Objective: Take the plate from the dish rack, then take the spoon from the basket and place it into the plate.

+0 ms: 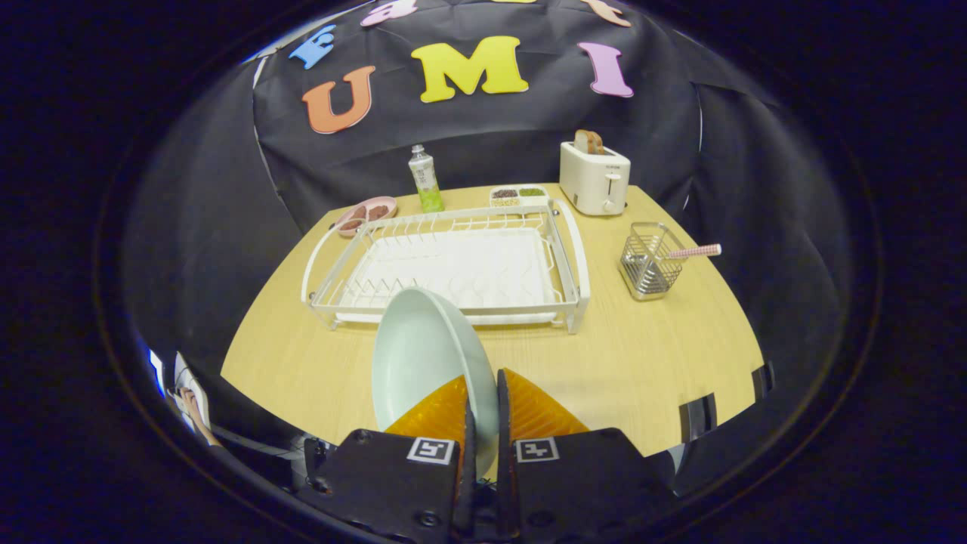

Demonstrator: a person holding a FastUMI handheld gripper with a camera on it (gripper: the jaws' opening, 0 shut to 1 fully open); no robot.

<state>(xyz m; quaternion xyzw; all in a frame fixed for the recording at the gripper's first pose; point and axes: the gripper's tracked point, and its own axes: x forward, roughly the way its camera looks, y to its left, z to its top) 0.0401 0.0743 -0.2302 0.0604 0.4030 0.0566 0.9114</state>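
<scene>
The gripper [482, 408] pinches the rim of a smooth, round pale plate [423, 363] (held on edge) above the wooden table [642, 363]. Beyond stands the white wire dish rack [453, 264]; a spoon [691, 252] leans in the metal mesh basket [648, 264].

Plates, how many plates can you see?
2. One pale plate is pinched on edge between the gripper fingers, in front of the dish rack. One pink plate with food sits behind the rack, beside the bottle.

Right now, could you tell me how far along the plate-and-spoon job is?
Done: the plate is out of the dish rack, which stands beyond it. In hand: the gripper has its fingers shut on the plate's rim, holding it on edge above the table. Left: set it down, then fetch the spoon from the basket.
</scene>
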